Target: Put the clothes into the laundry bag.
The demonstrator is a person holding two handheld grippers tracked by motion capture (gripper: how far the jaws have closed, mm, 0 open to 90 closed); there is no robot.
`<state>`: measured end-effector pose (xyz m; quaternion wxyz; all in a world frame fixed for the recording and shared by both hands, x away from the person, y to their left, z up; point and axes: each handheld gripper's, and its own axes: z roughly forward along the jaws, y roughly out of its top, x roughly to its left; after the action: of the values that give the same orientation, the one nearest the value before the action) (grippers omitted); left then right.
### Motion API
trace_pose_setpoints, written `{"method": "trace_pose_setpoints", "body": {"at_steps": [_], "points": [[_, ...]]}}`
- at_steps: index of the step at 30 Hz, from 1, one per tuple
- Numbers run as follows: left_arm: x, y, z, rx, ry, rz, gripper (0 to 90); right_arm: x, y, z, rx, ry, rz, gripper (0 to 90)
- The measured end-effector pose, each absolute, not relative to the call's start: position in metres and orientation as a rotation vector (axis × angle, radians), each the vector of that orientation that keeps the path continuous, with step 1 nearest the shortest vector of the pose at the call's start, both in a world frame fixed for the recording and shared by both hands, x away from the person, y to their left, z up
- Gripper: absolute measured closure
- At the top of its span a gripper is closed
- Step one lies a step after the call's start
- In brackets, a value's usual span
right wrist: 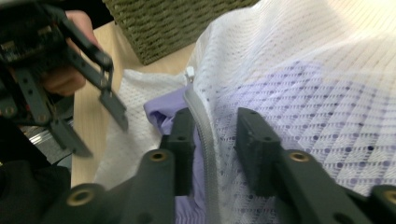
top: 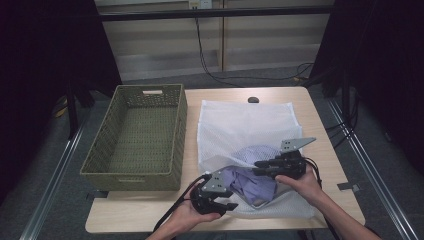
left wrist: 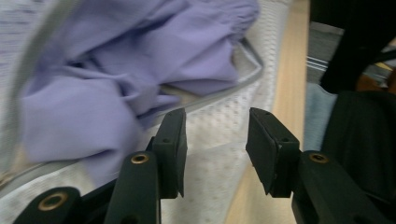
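At table's near edge, white mesh laundry bag [top: 250,130] lies unzipped, one crumpled lilac garment [top: 252,182] in its mouth. My right gripper [right wrist: 212,135] straddles the zip edge, jaws apart; left gripper [left wrist: 215,140] open, gripping nothing. Next: pinch cloth w/ left, lift to the one empty green wicker basket [top: 137,137]

tabletop [top: 300,105]: pale wood, rounded corners | floor [top: 150,75]: grey, black cables [top: 210,70] trailing across | back wall [top: 270,35]: light panels, white socket [top: 199,4] at top | sides: black curtains [top: 45,60] | metal rails [top: 55,175] flank the tabletop
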<state>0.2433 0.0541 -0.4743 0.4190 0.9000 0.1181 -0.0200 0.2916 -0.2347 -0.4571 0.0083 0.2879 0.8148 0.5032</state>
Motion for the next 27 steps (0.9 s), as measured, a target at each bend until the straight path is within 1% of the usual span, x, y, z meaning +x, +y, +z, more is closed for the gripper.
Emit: {"method": "trace_pose_setpoints", "body": {"at_steps": [3, 5, 9, 10, 12, 13, 14, 15, 16, 17, 18, 19, 20, 22, 24, 25, 26, 27], "points": [[0.240, 0.050, -0.477, 2.282, 0.267, -0.071, 57.9, 0.290, -0.237, -0.453, 0.898, 2.527, 1.589, 58.5], [0.237, 0.047, -0.478, 2.283, 0.253, -0.079, 57.3, 0.289, -0.239, -0.450, 0.896, 2.511, 1.605, 55.5], [0.232, 0.040, -0.478, 2.288, 0.207, -0.072, 56.6, 0.281, -0.245, -0.441, 0.881, 2.464, 1.643, 54.9], [0.231, 0.038, -0.477, 2.297, 0.204, -0.075, 56.9, 0.278, -0.247, -0.438, 0.869, 2.449, 1.656, 55.5], [0.229, 0.034, -0.481, 2.295, 0.195, -0.089, 58.4, 0.270, -0.250, -0.434, 0.843, 2.442, 1.684, 63.8], [0.229, 0.033, -0.483, 2.299, 0.189, -0.110, 60.6, 0.267, -0.250, -0.433, 0.832, 2.445, 1.684, 66.3], [0.229, 0.031, -0.483, 2.323, 0.186, -0.103, 62.1, 0.264, -0.251, -0.434, 0.827, 2.453, 1.685, 67.8], [0.229, 0.029, -0.485, 2.334, 0.177, -0.103, 62.1, 0.261, -0.250, -0.436, 0.826, 2.472, 1.681, 69.6], [0.228, 0.027, -0.488, 2.326, 0.176, -0.117, 62.1, 0.259, -0.248, -0.439, 0.819, 2.493, 1.672, 70.4], [0.228, 0.025, -0.488, 2.347, 0.170, -0.104, 61.6, 0.256, -0.246, -0.442, 0.819, 2.513, 1.664, 71.5], [0.227, 0.023, -0.490, 2.339, 0.169, -0.094, 59.3, 0.254, -0.244, -0.444, 0.809, 2.535, 1.654, 71.5], [0.227, 0.021, -0.490, 2.375, 0.160, -0.065, 55.1, 0.252, -0.241, -0.445, 0.802, 2.554, 1.650, 71.5], [0.226, 0.020, -0.492, 2.365, 0.163, -0.085, 53.2, 0.250, -0.239, -0.447, 0.788, 2.572, 1.649, 71.4], [0.226, 0.017, -0.493, 2.379, 0.158, -0.061, 53.9, 0.247, -0.234, -0.449, 0.773, 2.602, 1.638, 71.4], [0.226, 0.015, -0.493, 2.376, 0.158, -0.063, 59.6, 0.243, -0.231, -0.452, 0.759, 2.635, 1.623, 73.0], [0.226, 0.015, -0.491, 2.402, 0.154, -0.053, 62.3, 0.240, -0.230, -0.454, 0.753, 2.652, 1.609, 77.3], [0.227, 0.015, -0.492, 2.395, 0.155, -0.062, 67.6, 0.237, -0.229, -0.455, 0.729, 2.673, 1.601, 80.3], [0.227, 0.015, -0.493, 2.376, 0.160, -0.081, 71.5, 0.235, -0.229, -0.456, 0.725, 2.682, 1.599, 81.2]]}}
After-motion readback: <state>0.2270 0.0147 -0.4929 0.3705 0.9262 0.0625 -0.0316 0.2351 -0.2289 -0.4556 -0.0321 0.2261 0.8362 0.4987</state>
